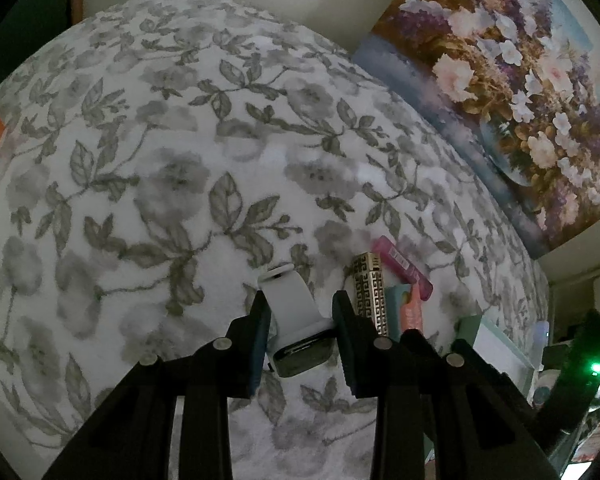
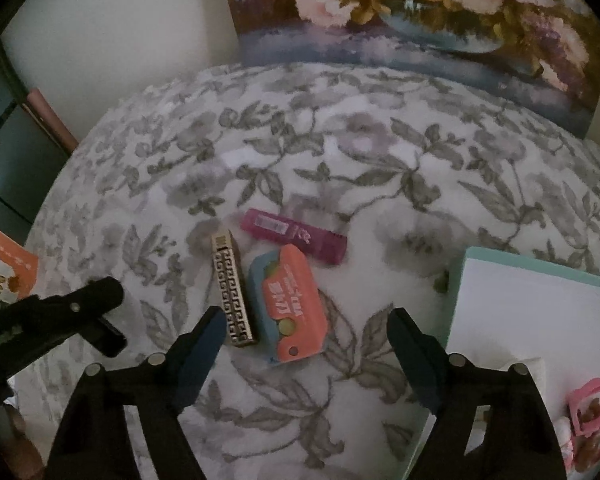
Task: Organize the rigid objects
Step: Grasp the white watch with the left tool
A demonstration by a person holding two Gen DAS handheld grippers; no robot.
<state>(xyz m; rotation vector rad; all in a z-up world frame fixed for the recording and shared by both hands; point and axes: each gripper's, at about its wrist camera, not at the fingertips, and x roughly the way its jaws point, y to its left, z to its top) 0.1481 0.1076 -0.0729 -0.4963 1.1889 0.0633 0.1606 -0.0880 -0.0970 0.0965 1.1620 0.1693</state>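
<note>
My left gripper (image 1: 300,312) is shut on a smartwatch (image 1: 296,320) with a white band and dark face, held just over the floral blanket (image 1: 160,160). Right of it lie a gold patterned box (image 1: 370,296), a coral and blue box (image 1: 410,308) and a pink tube (image 1: 402,268). In the right wrist view my right gripper (image 2: 306,330) is open and empty, hovering just short of the coral and blue box (image 2: 290,304). The gold box (image 2: 232,292) lies left of it and the pink tube (image 2: 294,236) behind. The left gripper (image 2: 96,312) shows at the left.
A white tray with a teal rim (image 2: 532,272) sits at the right, holding a pink item (image 2: 592,404). A floral painting (image 2: 420,12) leans on the wall behind the bed. An orange card (image 2: 8,272) lies at the left edge.
</note>
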